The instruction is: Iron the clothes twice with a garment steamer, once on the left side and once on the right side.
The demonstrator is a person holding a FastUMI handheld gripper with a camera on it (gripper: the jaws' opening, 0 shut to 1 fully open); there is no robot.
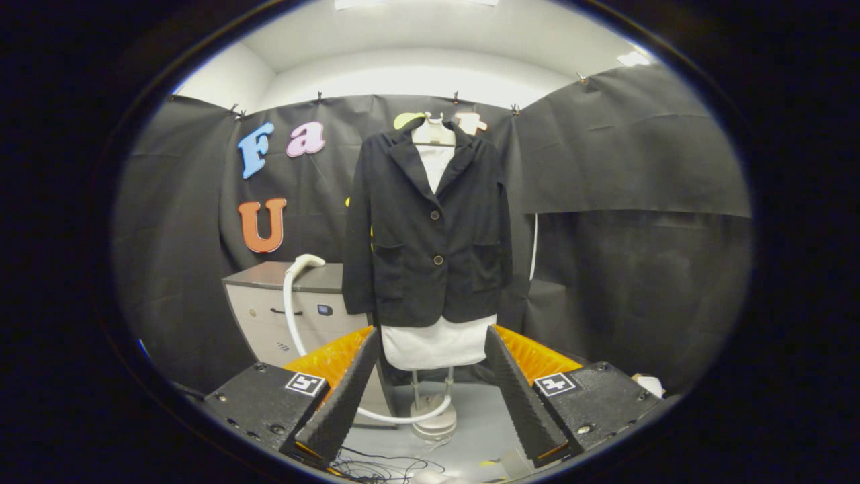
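Clothes for the task hang well ahead of the claw [430, 390]: a dark jacket [430, 228] with two buttons on its front sits on a white mannequin torso [437, 346], and the white lower edge of the torso shows under the jacket hem. The torso stands upright on a thin metal pole with a round base [433, 423] on the floor. The claw is released, its two fingers [342, 396] stand wide apart and nothing is between them; the mannequin's lower part and the pole appear in the gap, but far beyond the tips. To the left of the jacket stands a grey cabinet [282, 316] with a dark top. The steamer head [308, 261] rests at the cabinet's top, just beside the jacket's sleeve, and its white hose [290, 316] goes down along the cabinet front and curves across the floor to the mannequin base. Some thin dark cables [376, 467] lie on the floor near the fingers. Black cloth [638, 202] closes the booth behind and at both sides of the clothes.
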